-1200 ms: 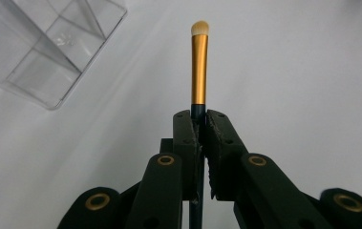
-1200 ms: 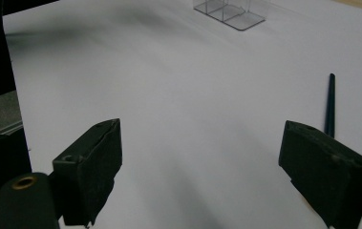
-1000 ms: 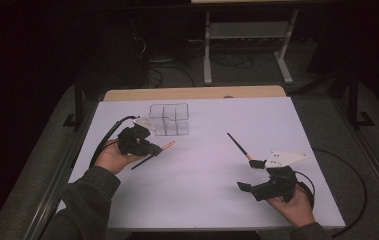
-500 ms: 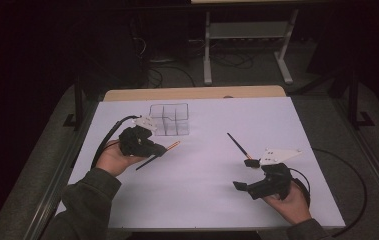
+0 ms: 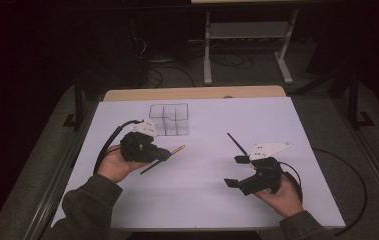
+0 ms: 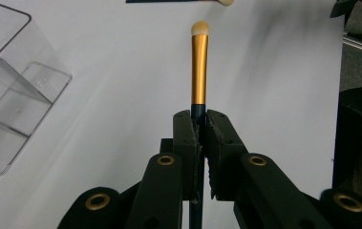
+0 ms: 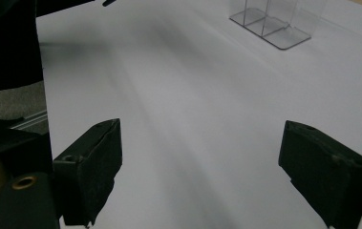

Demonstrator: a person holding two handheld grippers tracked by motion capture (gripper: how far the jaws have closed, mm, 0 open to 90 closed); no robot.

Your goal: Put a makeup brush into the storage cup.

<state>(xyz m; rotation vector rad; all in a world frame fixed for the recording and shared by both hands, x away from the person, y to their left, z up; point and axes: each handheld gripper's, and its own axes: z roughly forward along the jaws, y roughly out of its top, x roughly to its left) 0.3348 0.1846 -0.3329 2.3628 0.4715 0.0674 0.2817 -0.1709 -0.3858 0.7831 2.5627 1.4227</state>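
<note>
My left gripper (image 5: 163, 155) (image 6: 201, 117) is shut on the dark handle of a makeup brush (image 5: 177, 149) (image 6: 199, 62). The brush has a gold ferrule and a pale tip that points away from the hand, just above the white table sheet (image 5: 202, 205). A second, black brush (image 5: 235, 143) lies on the sheet in front of my right gripper (image 5: 237, 171) (image 7: 202, 152). The right gripper is open with nothing between its jaws. A clear plastic organizer (image 5: 170, 119) (image 6: 11, 90) (image 7: 274, 19) with several compartments stands beyond the left hand.
The table's wooden far edge (image 5: 192, 93) runs behind the organizer. A cable (image 5: 349, 190) loops off the right side of the table. A metal stand (image 5: 247, 45) sits on the dark floor beyond.
The left gripper has shifted a little to the right with the brush still in it. The right gripper has drifted slightly left, its jaws still apart.
</note>
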